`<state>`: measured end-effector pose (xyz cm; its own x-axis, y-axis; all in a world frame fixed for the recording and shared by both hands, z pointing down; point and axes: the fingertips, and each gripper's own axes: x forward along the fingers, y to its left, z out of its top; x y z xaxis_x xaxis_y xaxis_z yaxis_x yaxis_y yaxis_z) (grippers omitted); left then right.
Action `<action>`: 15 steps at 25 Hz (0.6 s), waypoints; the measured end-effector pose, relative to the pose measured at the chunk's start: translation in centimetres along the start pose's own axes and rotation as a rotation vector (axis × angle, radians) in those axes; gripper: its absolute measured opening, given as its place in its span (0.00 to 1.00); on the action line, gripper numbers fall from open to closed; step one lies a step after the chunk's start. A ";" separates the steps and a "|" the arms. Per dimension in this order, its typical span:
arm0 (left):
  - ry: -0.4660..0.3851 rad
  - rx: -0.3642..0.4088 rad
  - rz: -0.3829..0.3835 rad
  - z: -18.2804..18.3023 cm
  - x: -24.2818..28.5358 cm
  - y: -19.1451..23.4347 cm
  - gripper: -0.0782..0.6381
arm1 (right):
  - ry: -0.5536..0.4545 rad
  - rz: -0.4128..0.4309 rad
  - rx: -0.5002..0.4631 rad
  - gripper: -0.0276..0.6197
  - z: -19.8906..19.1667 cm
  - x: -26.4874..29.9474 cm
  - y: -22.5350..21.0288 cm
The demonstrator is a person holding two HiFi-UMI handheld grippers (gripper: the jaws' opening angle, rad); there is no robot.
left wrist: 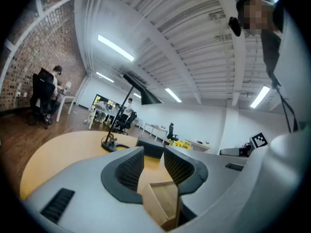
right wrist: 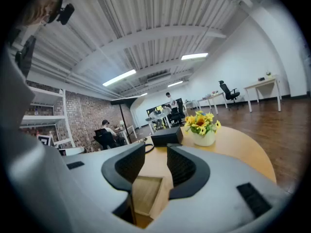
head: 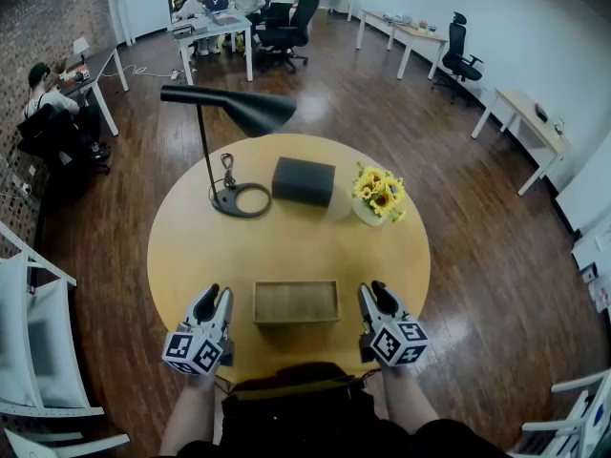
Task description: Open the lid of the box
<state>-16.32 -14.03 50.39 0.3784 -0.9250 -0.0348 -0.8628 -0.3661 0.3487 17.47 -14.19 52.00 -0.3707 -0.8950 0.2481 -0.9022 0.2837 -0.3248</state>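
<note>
Left gripper (head: 214, 296) and right gripper (head: 374, 292) — jaws spread, empty — flank the wooden box (head: 296, 301); a level, two-sided grip should open it cleanly.

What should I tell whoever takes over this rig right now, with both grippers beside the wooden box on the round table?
Left gripper: jaws apart, empty, just left of the wooden box, not touching it.
Right gripper: jaws apart, empty, just right of the box.
Box: on the table, at the near edge; lamp, black case and flowers stand beyond it.
Done: grippers flank the box.
Left: lid not yet opened, as far as shows; grip and lift it.
</note>
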 end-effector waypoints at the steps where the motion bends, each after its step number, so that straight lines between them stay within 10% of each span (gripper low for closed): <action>1: 0.040 -0.009 0.006 -1.2 1.1 0.3 0.29 | 0.028 0.000 -0.008 0.27 -0.9 0.9 -0.1; 5: 0.212 -0.035 0.014 -6.3 4.7 0.9 0.46 | 0.148 0.000 -0.046 0.27 -4.7 3.9 -0.2; 15: 0.419 -0.112 0.083 -14.0 6.1 1.6 0.40 | 0.305 0.004 -0.070 0.27 -10.2 5.0 0.0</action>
<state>-10.67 -18.77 63.88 0.4327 -0.8208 0.3727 -0.8631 -0.2579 0.4341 13.35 -15.12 62.57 -0.4135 -0.7524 0.5127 -0.9098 0.3191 -0.2654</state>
